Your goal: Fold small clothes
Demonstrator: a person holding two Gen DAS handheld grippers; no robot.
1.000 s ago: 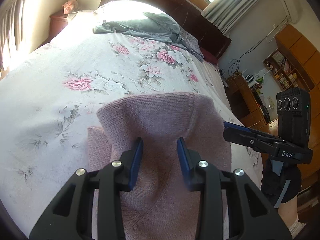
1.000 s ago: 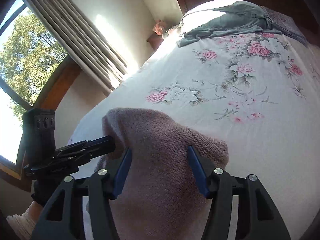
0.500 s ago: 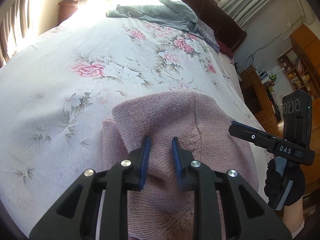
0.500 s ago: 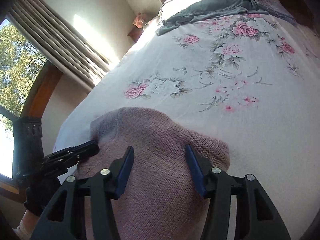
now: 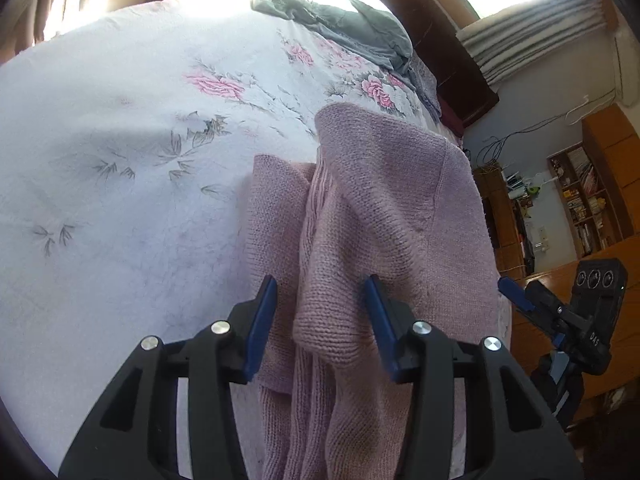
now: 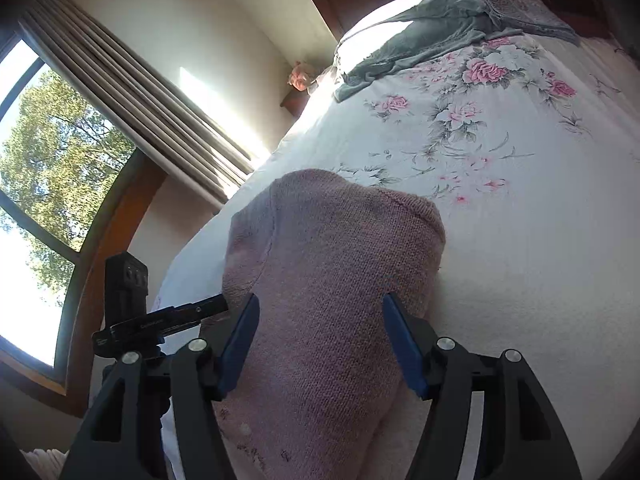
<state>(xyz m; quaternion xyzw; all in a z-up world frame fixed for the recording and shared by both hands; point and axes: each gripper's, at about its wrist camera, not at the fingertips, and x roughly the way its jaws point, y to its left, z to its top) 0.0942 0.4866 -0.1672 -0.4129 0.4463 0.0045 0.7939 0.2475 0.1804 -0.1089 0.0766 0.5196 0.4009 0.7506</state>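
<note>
Left wrist view: the left tool [image 5: 322, 320] occupies the lower centre of the frame, its two blue-lined fingers [image 5: 262, 320] standing apart with a raised fold of the pink knitted sweater [image 5: 384, 216] between them; the pads are not pressed onto the cloth. The sweater lies on the bed [image 5: 120, 184], running from the frame's centre down to its lower edge, with one flat layer at its left side and a bunched, ridged layer over it. The bed carries a white sheet with a pink floral print. A grey garment [image 5: 340, 24] lies crumpled at the top centre, well apart from the sweater, near the dark wooden headboard [image 5: 452, 56]. The right tool [image 5: 516, 292] enters at the lower right, just beside the sweater's right edge. A wooden bookshelf [image 5: 584, 196] at the right of the frame holds rows of books and small items in its open compartments; which items cannot be told.

Right wrist view: the right tool [image 6: 320, 336] sits at the lower centre, its fingers [image 6: 402, 340] wide apart on either side of the sweater [image 6: 332, 280], which mounds up between them and is not gripped. The left tool [image 6: 212, 306] reaches in from the lower left and touches the sweater's left edge. The grey garment [image 6: 420, 32] lies at the upper right of the bed [image 6: 540, 240]. A curtain [image 6: 132, 92] and window [image 6: 44, 148] fill the left side.
</note>
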